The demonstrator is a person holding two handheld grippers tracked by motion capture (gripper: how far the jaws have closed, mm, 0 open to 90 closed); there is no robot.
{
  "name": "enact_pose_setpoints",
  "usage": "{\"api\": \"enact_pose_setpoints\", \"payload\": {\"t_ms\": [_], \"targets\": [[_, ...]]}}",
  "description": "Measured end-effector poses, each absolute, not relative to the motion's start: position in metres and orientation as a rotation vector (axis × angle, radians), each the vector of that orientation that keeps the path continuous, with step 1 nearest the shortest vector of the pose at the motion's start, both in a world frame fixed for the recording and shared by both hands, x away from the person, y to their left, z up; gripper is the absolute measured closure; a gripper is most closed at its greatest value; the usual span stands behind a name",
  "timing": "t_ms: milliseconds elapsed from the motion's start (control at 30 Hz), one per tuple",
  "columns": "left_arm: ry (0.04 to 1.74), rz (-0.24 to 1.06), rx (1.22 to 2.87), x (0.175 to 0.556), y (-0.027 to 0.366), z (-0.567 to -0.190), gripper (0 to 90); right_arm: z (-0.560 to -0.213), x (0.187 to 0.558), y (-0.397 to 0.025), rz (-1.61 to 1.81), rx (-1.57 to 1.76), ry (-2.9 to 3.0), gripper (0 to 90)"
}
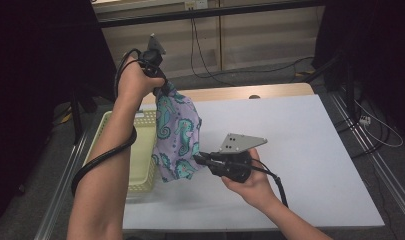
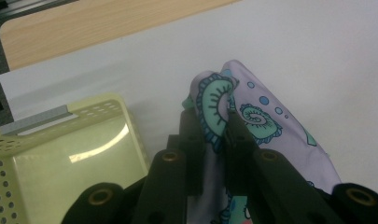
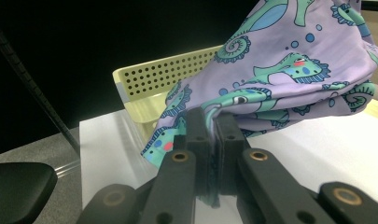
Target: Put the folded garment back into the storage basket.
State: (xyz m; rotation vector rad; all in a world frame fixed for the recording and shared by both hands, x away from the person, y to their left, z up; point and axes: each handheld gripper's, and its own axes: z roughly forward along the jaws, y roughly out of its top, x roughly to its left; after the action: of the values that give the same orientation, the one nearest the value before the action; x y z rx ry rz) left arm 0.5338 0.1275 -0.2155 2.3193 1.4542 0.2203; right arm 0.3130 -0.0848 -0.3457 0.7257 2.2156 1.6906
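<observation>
A lilac cloth (image 1: 177, 132) printed with teal seahorses hangs in the air over the left part of the white table (image 1: 300, 150). My left gripper (image 1: 162, 89) is raised high and shut on the cloth's top edge. The left gripper view has the cloth (image 2: 266, 121) pinched between the black jaws of that gripper (image 2: 213, 135). My right gripper (image 1: 197, 159) is lower, pointing left, and shut on the cloth's lower edge. In the right gripper view the fabric (image 3: 289, 70) spreads up and right from the closed jaws of this gripper (image 3: 213, 128).
A pale yellow perforated basket (image 1: 140, 150) sits at the table's left edge, behind and below the cloth; it is also in the left gripper view (image 2: 60, 154) and the right gripper view (image 3: 163, 74). Wooden tabletop (image 1: 240, 92) shows at the far side. Cables lie on the floor beyond.
</observation>
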Motion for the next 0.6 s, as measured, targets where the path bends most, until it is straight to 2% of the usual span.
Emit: {"api": "enact_pose_setpoints", "payload": {"t_ms": [600], "targets": [[1.445,0.254,2.338,0.532,0.133,-0.198,81.2,-0.334,0.316,-0.079,1.704,0.7,2.206,86.6]]}}
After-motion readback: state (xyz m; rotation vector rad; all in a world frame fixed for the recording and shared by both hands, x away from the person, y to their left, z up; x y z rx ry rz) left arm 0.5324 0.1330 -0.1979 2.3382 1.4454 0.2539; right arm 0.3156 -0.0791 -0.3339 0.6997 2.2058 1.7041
